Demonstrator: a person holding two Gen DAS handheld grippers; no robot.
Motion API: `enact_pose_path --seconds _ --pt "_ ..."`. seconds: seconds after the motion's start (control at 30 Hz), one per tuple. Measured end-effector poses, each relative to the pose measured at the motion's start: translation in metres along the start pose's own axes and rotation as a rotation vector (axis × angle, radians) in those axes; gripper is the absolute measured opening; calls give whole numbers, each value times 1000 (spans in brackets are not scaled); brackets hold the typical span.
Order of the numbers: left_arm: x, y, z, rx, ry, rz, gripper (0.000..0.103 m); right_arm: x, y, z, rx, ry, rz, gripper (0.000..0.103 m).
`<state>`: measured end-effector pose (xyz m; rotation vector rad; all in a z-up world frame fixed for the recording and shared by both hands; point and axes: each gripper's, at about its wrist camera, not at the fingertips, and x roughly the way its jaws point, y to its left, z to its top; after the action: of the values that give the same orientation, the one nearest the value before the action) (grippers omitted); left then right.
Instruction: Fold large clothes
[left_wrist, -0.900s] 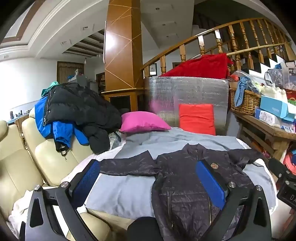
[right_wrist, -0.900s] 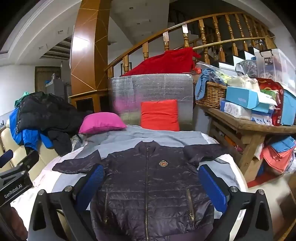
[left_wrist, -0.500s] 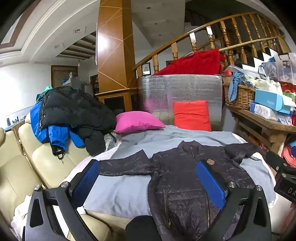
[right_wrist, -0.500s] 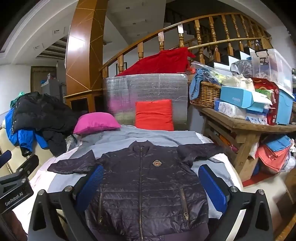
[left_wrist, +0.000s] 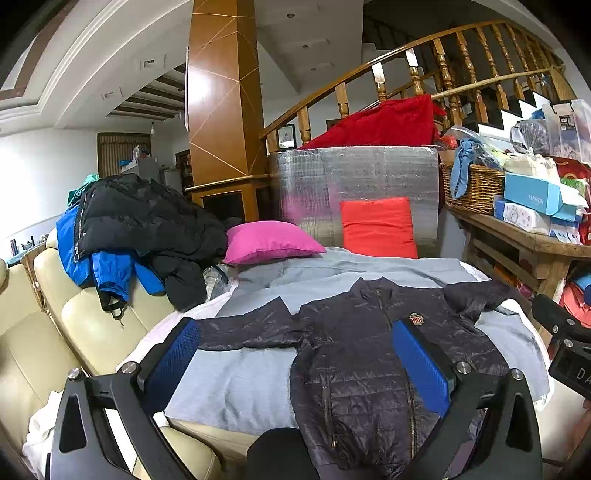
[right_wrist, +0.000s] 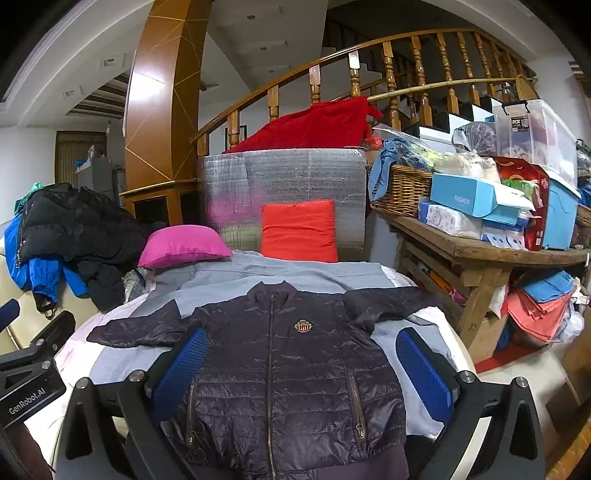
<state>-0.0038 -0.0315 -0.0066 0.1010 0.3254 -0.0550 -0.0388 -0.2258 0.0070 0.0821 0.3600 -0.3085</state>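
Note:
A dark quilted zip jacket (right_wrist: 288, 369) lies flat, front up and zipped, on a grey cloth (right_wrist: 295, 271), its sleeves spread to both sides. My right gripper (right_wrist: 299, 336) hovers open above its lower body, with nothing between the blue pads (right_wrist: 421, 363). In the left wrist view the same jacket (left_wrist: 369, 354) sits to the right. My left gripper (left_wrist: 293, 326) stands open over its left sleeve and the grey cloth (left_wrist: 236, 384), touching nothing. The other gripper's body shows at the edge of each view.
A pink cushion (right_wrist: 183, 245) and a red cushion (right_wrist: 299, 230) lie behind the jacket before a silver foil panel (right_wrist: 284, 188). Black and blue coats (left_wrist: 122, 229) heap on a cream sofa (left_wrist: 77, 332) at left. A cluttered wooden table (right_wrist: 480, 251) stands at right.
Both views have drifted slightly, the jacket sliding a little left in each frame. Both grippers stay wide open and the jacket lies as before.

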Motion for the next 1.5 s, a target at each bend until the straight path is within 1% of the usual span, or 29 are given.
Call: enact_pose_path --seconds 0.8,1.07,1.5 --pt "4 0 -1 -4 20 0 103 1 -3 -3 1 8 -3 103" --pt "6 0 -1 -2 15 -1 103 2 -2 -4 -2 14 -1 103" --pt "14 2 -3 -13 27 -4 103 13 -3 0 -7 35 -4 103"
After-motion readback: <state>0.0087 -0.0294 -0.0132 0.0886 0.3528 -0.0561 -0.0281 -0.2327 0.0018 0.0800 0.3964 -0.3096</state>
